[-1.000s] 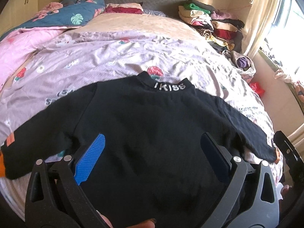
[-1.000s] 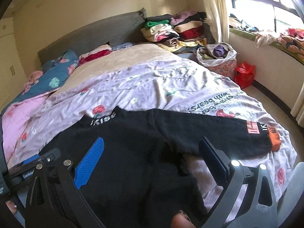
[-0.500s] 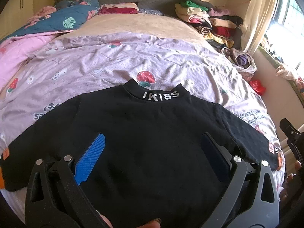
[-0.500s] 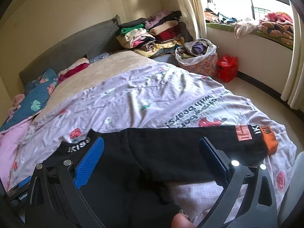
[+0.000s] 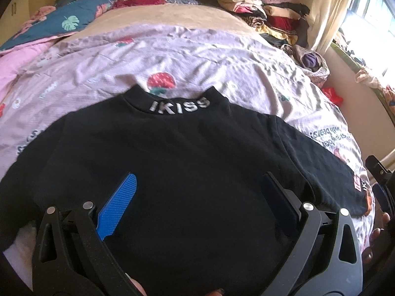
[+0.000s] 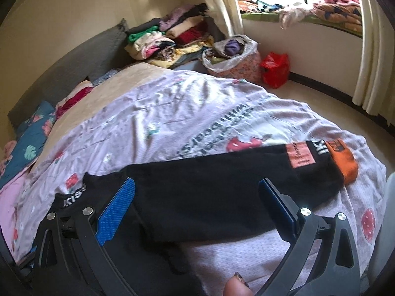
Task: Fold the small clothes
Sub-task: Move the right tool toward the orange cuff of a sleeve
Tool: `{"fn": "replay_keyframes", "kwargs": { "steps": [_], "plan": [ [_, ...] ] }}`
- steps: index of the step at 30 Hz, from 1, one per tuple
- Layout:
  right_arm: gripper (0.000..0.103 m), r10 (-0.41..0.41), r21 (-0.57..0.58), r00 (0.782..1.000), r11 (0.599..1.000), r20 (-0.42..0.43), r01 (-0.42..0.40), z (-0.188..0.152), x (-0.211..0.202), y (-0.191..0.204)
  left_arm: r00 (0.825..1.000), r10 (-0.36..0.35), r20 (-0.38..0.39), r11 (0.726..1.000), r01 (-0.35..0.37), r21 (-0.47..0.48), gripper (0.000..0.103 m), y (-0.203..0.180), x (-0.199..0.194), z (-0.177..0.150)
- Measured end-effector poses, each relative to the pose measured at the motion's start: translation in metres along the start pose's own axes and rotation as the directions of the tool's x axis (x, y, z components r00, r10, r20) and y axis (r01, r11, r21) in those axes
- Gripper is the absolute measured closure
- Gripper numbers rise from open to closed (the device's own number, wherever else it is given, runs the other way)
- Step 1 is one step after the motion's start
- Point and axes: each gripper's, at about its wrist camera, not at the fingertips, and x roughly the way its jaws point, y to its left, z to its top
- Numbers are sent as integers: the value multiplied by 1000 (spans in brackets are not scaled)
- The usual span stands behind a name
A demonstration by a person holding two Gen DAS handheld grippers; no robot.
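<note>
Sweater (image 5: 187,172): black, small, spread flat on the bed, collar lettered IKISS pointing away from both tongs, hem nearest.
Long axis: sleeve to sleeve, running crosswise in front of the tongs.
Right sleeve (image 6: 246,172): stretched straight out, lying just ahead of the right tongs, crossing the gap between the two blue pads.
Cuff (image 6: 344,162): orange, beyond the right-hand pad, pink patch beside it.
Left sleeve (image 5: 22,192): reaching out past the left-hand pad of the left tongs, end cut off by the frame edge.
Left tongs (image 5: 197,197): spread wide, empty, poised over the middle of the sweater body; contact with the cloth not clear.
Right tongs (image 6: 197,202): spread wide, empty, over the upper part of the right sleeve.
Nearer hand: right for the orange cuff, left for the far sleeve, by judgement.
Step in hand: likely garment laid out, first fold not yet made; probable next grasp a sleeve, brought inward across the body.
Quilt (image 5: 197,56): lilac, strawberry print, under the sweater, rumpled beyond the collar.
Folded clothes (image 6: 167,39): stacked well beyond the tongs, at the head of the bed.
</note>
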Motion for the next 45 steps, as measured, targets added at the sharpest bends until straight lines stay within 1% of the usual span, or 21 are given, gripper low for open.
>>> {"fn": "replay_keyframes", "kwargs": {
  "steps": [5, 13, 20, 23, 26, 31, 33, 35, 37, 41, 45],
  "plan": [
    [4, -33, 55, 999, 998, -6, 33, 1, 8, -21, 1000, -4, -23, 1000, 4, 14, 9, -12, 15, -4],
    [4, -87, 131, 996, 987, -25, 89, 5, 16, -53, 999, -10, -40, 998, 12, 67, 9, -37, 31, -6],
    [4, -166, 205, 985, 964, -34, 170, 8, 19, -84, 998, -15, -54, 995, 20, 100, 8, -57, 45, -4],
    [4, -183, 245, 982, 951, -45, 189, 7, 20, -97, 998, -17, -60, 994, 23, 104, 9, -64, 49, -3],
    [4, -228, 258, 972, 937, -55, 234, 6, 20, -103, 998, -15, -64, 994, 22, 108, 9, -68, 53, -2],
    [4, -244, 304, 967, 918, -76, 256, 4, 22, -117, 998, -23, -63, 993, 30, 118, 9, -75, 55, 1],
    [4, -266, 317, 960, 906, -86, 280, 4, 24, -123, 998, -22, -63, 991, 31, 129, 9, -80, 57, 2],
    [4, -268, 338, 958, 896, -104, 288, 3, 27, -131, 998, -27, -64, 989, 36, 145, 9, -86, 58, 2],
    [4, -250, 383, 960, 880, -127, 280, 0, 32, -141, 997, -36, -68, 988, 46, 150, 9, -89, 60, 3],
    [4, -235, 425, 959, 861, -158, 281, -3, 40, -153, 996, -37, -80, 987, 49, 155, 9, -96, 68, 4],
    [4, -204, 484, 963, 834, -177, 266, -5, 48, -169, 996, -40, -85, 985, 53, 162, 9, -100, 72, 5]
  ]
}}
